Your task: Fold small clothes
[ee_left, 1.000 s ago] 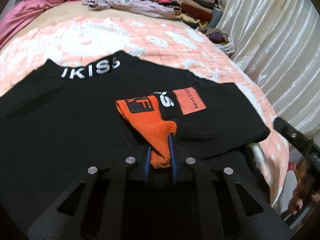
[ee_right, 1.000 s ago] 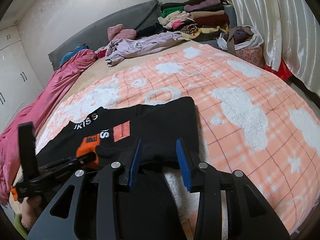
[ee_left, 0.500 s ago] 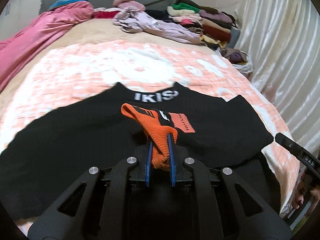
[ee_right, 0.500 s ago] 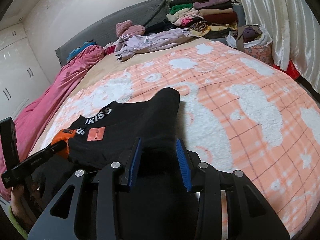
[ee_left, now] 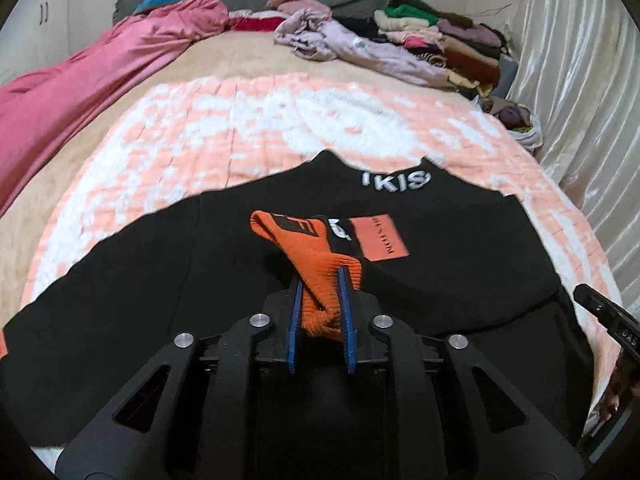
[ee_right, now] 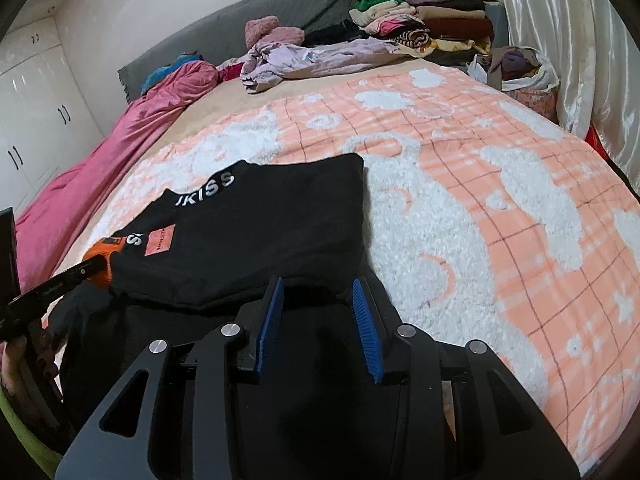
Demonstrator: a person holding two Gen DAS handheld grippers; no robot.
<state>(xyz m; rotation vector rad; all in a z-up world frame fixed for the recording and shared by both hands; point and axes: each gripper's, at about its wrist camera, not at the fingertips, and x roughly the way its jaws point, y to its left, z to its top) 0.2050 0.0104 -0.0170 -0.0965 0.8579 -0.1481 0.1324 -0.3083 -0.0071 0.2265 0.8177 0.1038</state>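
A black sweater (ee_left: 160, 280) with white collar lettering (ee_left: 396, 180) and an orange patch (ee_left: 380, 238) lies spread on the bed. My left gripper (ee_left: 320, 276) is shut on its orange cuff (ee_left: 316, 256), holding the sleeve over the sweater's chest. In the right wrist view the sweater (ee_right: 248, 224) lies ahead, its right side folded in. My right gripper (ee_right: 318, 284) has its blue pads spread, with black fabric bunched between them; whether it grips the fabric is unclear. The left gripper's finger (ee_right: 60, 284) shows at the left edge there.
The sweater rests on an orange-and-white fluffy blanket (ee_right: 480, 208). A pink duvet (ee_left: 80, 92) lies along the left side. A lilac garment (ee_left: 360, 48) and a stack of folded clothes (ee_right: 432, 24) sit at the headboard. A bag (ee_right: 516, 68) and curtains (ee_left: 588, 100) stand on the right.
My left gripper has carried the orange cuff back toward the sweater's near edge. The right gripper has drawn back too; the sweater's right side now lies folded in.
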